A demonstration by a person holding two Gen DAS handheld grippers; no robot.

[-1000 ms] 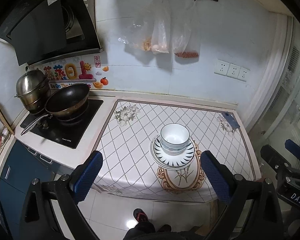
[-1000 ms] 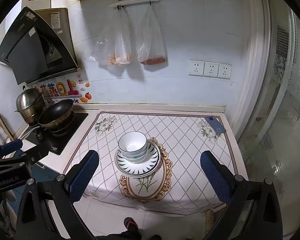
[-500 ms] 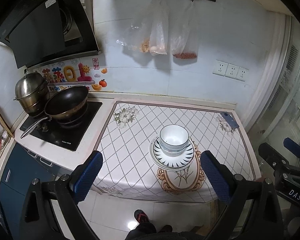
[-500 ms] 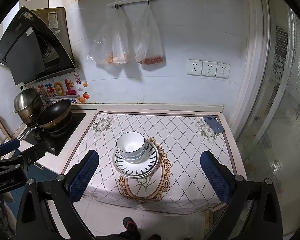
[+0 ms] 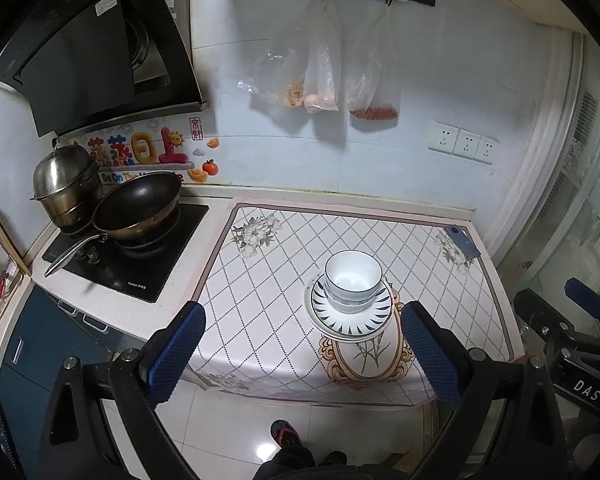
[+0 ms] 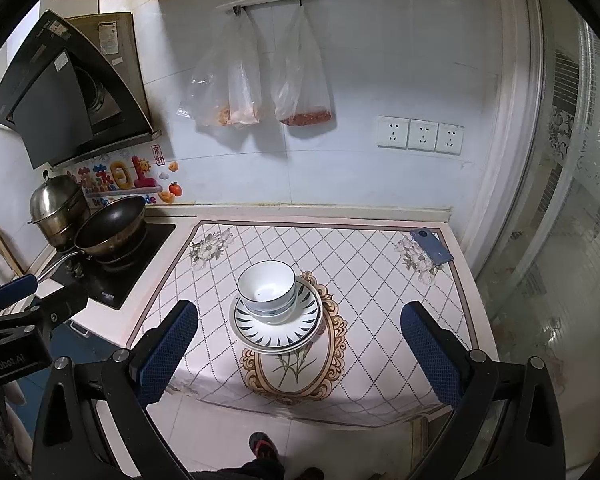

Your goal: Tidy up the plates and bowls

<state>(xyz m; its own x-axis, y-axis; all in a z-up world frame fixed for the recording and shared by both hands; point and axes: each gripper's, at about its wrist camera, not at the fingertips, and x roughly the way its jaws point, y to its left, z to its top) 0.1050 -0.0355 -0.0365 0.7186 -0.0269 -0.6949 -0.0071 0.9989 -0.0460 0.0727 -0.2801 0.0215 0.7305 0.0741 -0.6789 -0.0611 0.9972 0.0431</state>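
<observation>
Stacked at the middle of the diamond-patterned cloth-covered counter [image 5: 260, 280]: white ceramic bowls with a dark rim line [image 5: 353, 276], nested, resting on white plates with black radiating dashes [image 5: 350, 316]. Looks essentially finished as a judgement, with no loose dish elsewhere in view. Left gripper [image 5: 304, 352] held back off the counter edge, blue-padded fingers wide apart, empty. Right gripper [image 6: 298, 354] likewise spread and holding nothing. Perhaps only a pull-away left.
</observation>
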